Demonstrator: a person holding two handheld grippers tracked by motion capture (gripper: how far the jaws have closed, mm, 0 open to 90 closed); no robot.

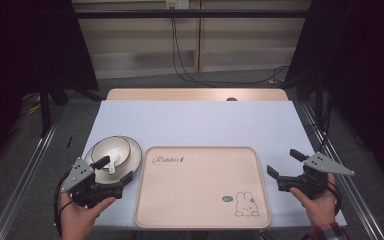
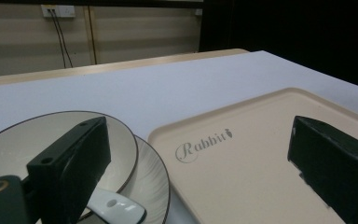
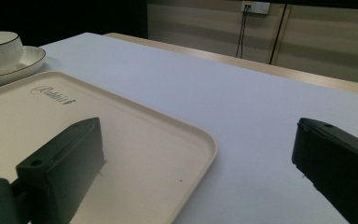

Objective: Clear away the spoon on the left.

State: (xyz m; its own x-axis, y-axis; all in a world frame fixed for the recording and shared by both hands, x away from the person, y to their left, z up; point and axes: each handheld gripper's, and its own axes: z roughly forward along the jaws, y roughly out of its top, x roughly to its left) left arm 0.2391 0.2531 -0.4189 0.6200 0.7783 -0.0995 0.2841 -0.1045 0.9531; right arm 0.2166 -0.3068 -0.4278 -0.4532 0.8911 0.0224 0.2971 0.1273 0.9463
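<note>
A beige tray (image 1: 200, 192) marked "Rabbit", with a small bunny drawing, lies at the table's front middle. To its left a cream bowl (image 1: 109, 148) sits on a matching plate (image 1: 135, 152), and a white spoon (image 1: 113, 165) rests in the bowl. My left gripper (image 1: 114, 169) is open, held low over the near edge of the bowl and plate, with nothing between its jaws. In the left gripper view the bowl (image 2: 32, 140), spoon (image 2: 116, 211) and tray (image 2: 261, 126) lie close ahead. Just off the tray's right edge, my right gripper (image 1: 284, 162) stands open and holds nothing.
A pale mat (image 1: 195, 122) covers the wooden table (image 1: 195, 94). Cables (image 1: 180, 60) hang down the back wall to the floor. Metal rails (image 1: 27, 170) run along both sides of the table. The right gripper view has the tray's corner (image 3: 205, 140) and the mat (image 3: 242, 116) ahead.
</note>
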